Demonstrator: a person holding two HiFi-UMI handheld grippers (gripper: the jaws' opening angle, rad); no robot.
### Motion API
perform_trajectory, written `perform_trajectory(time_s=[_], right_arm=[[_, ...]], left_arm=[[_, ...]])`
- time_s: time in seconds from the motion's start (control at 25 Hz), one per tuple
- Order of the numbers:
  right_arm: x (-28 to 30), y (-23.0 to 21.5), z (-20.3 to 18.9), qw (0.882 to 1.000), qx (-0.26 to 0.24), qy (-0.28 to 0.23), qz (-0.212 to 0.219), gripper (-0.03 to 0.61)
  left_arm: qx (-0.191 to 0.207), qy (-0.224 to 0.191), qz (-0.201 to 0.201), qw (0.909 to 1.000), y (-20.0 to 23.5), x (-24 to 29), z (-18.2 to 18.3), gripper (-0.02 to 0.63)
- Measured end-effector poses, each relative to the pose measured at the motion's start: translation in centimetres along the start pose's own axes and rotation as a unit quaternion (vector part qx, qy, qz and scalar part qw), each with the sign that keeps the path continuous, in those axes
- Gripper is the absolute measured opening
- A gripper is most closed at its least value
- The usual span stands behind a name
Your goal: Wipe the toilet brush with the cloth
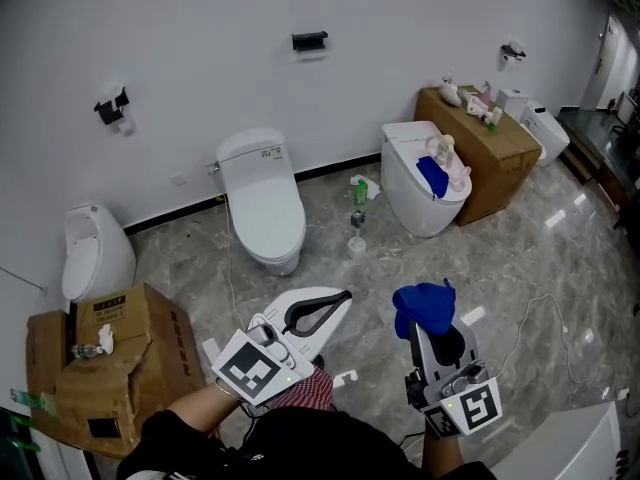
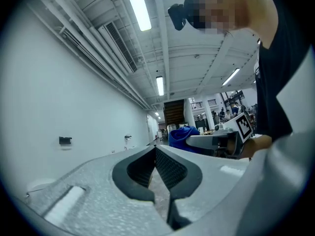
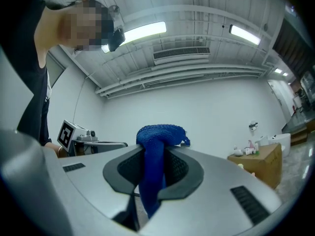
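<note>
**Cloth's in the right gripper, left one's shut on nothing**

Right gripper [image 3: 153,157] has its fingers clamped on the blue cloth [image 1: 424,306]. It bunches over the tips and hangs down between them. Left gripper [image 2: 155,151] has its fingers pressed together, empty. Both are up over the marble floor [image 1: 520,248]. Ahead there's a white toilet [image 1: 262,193] and a second toilet [image 1: 410,193] with another blue rag [image 1: 432,176] on it. Small stuff [image 1: 357,230] stands on the floor between them, and I can't tell if that's the brush.

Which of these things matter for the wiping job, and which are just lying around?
Job: blue cloth, gripped by the right gripper; left gripper, shut, empty.
Lying about: white toilet, second toilet, urinal, cardboard box, green bottle.
</note>
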State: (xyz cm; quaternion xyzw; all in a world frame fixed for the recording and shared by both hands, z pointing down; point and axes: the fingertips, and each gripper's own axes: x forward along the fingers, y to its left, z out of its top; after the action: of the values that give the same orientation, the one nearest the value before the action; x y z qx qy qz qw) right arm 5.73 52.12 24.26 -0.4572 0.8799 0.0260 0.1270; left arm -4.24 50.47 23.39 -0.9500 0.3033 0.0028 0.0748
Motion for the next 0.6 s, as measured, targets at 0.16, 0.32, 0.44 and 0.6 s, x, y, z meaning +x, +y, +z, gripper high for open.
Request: perform_trajectory(time_s=[0.16, 0.32, 0.44, 0.6], right_arm=[[2.7, -1.5, -0.3, 1.0, -0.006, -0.001, -0.011, 0.077], [5.5, -2.7, -0.2, 1.0, 0.018, -0.017, -0.017, 0.077], [7.3, -3.6, -0.6, 0.999, 0.022, -0.015, -0.023, 0.077], [9.2, -5.0, -1.8, 0.999, 0.009, 0.001, -0.036, 0.077]], left_arm=[[-0.012, 0.0, -0.012, 0.9999, 3.0, 1.8, -0.4, 0.003], [-0.018, -0.003, -0.024, 0.9996, 5.6, 3.5, -0.8, 0.003], [-0.015, 0.002, -0.032, 0.9994, 7.4, 4.4, -1.5, 0.003], [-0.015, 0.0, -0.036, 0.9992, 9.8, 5.5, -1.9, 0.003]])
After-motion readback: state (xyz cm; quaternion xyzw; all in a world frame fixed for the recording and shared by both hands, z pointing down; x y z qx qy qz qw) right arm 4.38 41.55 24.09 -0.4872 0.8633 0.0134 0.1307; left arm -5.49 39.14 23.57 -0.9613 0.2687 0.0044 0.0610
